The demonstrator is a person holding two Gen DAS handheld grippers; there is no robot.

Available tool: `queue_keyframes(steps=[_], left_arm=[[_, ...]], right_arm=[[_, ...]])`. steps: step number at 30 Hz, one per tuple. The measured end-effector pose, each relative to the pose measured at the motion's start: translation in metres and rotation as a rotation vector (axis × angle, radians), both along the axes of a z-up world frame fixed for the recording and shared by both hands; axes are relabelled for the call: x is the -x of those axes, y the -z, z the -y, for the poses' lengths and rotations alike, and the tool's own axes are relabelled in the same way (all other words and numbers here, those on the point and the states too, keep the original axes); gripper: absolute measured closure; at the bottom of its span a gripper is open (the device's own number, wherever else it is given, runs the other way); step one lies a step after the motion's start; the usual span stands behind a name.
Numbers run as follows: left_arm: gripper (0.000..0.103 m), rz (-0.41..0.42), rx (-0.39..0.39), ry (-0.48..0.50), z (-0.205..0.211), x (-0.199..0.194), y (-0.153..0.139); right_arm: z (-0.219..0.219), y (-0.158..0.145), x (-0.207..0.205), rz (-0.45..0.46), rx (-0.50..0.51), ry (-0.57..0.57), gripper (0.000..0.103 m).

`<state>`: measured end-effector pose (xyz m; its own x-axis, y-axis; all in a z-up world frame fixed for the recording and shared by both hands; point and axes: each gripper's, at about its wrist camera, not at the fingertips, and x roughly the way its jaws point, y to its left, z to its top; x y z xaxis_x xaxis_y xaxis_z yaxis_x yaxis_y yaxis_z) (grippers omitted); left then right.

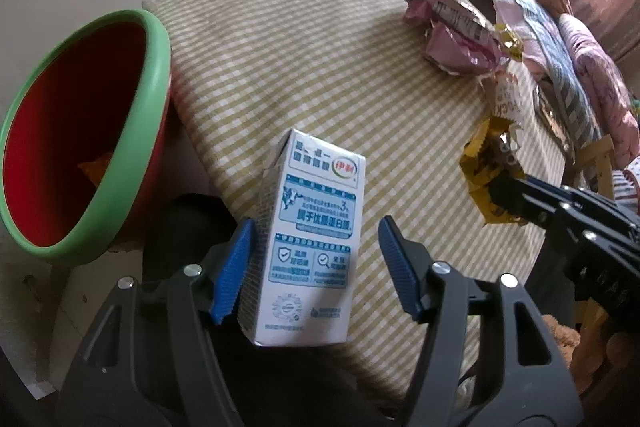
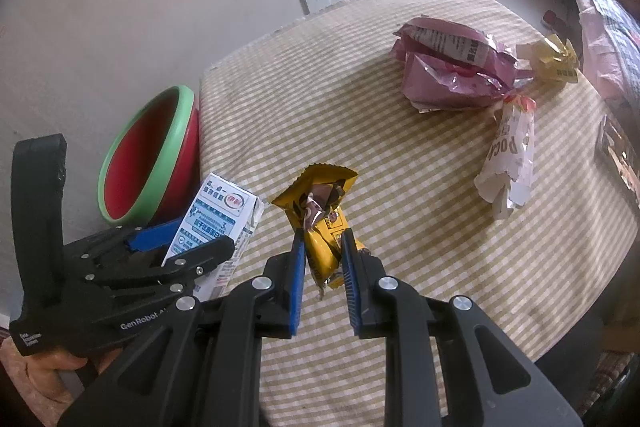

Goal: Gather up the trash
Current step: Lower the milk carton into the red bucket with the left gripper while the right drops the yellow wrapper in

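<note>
Milk carton (image 1: 310, 239) sits between my left gripper's (image 1: 320, 269) apart fingers; my right gripper (image 2: 322, 263) squeezes the yellow wrapper (image 2: 320, 223), bin (image 1: 86, 131) at 10 o'clock.

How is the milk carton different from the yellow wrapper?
The milk carton is a stiff white and blue box; the yellow wrapper is soft, crumpled and torn open. The carton sits between the left gripper fingers, the wrapper between the right gripper fingers. Both are trash.
</note>
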<state>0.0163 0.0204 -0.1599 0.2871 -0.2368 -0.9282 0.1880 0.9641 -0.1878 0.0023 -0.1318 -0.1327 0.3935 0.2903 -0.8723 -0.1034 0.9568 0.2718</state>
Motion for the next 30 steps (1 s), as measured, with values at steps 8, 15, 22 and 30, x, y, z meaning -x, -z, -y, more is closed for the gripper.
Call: queue_keyframes(steps=[8,15,22,30], left_arm=[[0.048,-0.024,-0.009,0.012,0.003,0.001,0.006],[0.049,0.016,0.021,0.000,0.000,0.002,-0.001],[0.049,0.097,0.041,-0.056,-0.012,-0.001,-0.018],[0.049,0.169,0.068,-0.107,-0.027,0.000,-0.035]], right_arm=[[0.001,0.001,0.001,-0.006,-0.008,0.001,0.084],[0.001,0.003,0.001,-0.011,-0.011,0.001,0.084],[0.001,0.003,0.001,-0.012,-0.010,0.001,0.084],[-0.004,0.000,-0.001,-0.012,0.001,-0.015,0.084]])
